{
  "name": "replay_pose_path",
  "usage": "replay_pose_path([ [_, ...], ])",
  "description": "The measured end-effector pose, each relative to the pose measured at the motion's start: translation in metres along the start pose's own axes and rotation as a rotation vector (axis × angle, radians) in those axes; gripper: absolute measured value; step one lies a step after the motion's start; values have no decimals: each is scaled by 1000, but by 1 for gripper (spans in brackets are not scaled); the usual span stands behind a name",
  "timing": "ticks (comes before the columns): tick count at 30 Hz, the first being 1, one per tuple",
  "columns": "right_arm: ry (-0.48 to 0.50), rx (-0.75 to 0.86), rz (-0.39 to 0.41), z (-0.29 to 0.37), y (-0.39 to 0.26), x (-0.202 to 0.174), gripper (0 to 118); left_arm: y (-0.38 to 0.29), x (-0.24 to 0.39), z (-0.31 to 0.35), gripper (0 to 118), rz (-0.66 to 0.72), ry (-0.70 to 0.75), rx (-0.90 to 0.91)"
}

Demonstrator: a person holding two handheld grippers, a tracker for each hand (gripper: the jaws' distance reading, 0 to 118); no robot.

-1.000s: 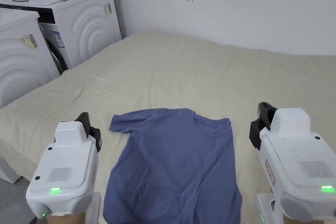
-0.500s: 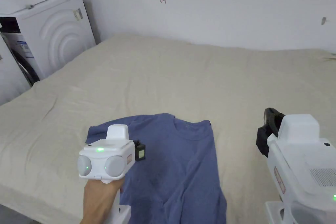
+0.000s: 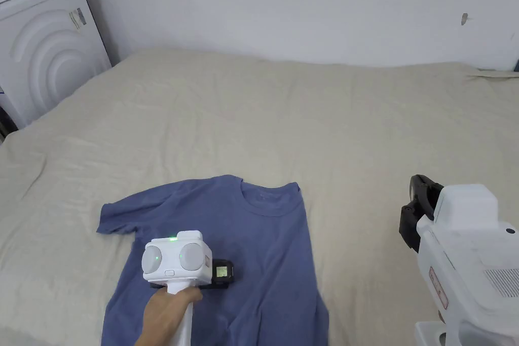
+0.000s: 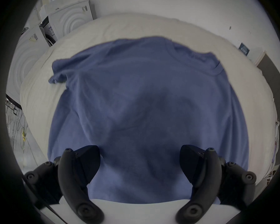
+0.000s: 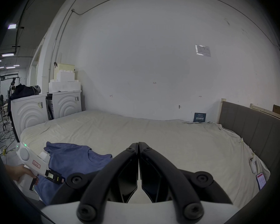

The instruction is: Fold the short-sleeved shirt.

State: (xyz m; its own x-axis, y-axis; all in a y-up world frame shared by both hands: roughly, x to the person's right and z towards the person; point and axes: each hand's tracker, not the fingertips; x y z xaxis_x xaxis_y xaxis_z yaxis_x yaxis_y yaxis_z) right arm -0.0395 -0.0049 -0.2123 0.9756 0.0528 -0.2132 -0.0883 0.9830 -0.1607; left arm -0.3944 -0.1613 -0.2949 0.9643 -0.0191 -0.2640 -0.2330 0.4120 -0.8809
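A blue short-sleeved shirt (image 3: 263, 240) lies flat on the bed, collar (image 3: 268, 200) towards the wall. Its left sleeve (image 3: 114, 220) is spread out, and its right side ends in a straight edge. My left gripper (image 4: 139, 148) hovers over the shirt's middle, open, jaws wide apart with only cloth (image 4: 144, 106) beneath them. A hand holds its white body (image 3: 177, 261) in the head view. My right gripper (image 5: 138, 145) is shut with nothing between the jaws. It hangs over bare sheet to the right of the shirt (image 5: 74, 159), its black jaws (image 3: 415, 207) well apart from the cloth.
The beige bed sheet (image 3: 314, 119) reaches to the white wall. White washing machines (image 3: 40, 48) stand at the bed's left end. A grey headboard (image 5: 252, 130) runs along the right, with a phone (image 5: 261, 180) and a small white device (image 5: 252, 162) near that edge.
My left gripper has swung from the sheet left of the shirt to above the shirt's middle. The head camera has panned right. The right gripper has hardly moved.
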Motion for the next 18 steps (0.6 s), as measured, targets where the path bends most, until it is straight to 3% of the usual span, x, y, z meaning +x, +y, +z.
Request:
replay_pose_path([
  [3, -9, -10, -1, 1, -2, 2, 0, -7, 1, -2, 101, 23, -4, -27],
  [7, -16, -22, -4, 3, -4, 4, 0, -1, -2, 3, 71, 61, -31, -42],
  [9, -18, -26, -6, 5, -4, 5, 0, -3, 1, 8, 67, 47, -26, -13],
  [12, -21, -26, -16, 6, -5, 9, 0, -12, 8, 27, 0, -18, -45, 41],
  [18, -25, -14, -27, 8, -4, 20, 0, -15, -15, 57, 0, 76, -180, 141],
])
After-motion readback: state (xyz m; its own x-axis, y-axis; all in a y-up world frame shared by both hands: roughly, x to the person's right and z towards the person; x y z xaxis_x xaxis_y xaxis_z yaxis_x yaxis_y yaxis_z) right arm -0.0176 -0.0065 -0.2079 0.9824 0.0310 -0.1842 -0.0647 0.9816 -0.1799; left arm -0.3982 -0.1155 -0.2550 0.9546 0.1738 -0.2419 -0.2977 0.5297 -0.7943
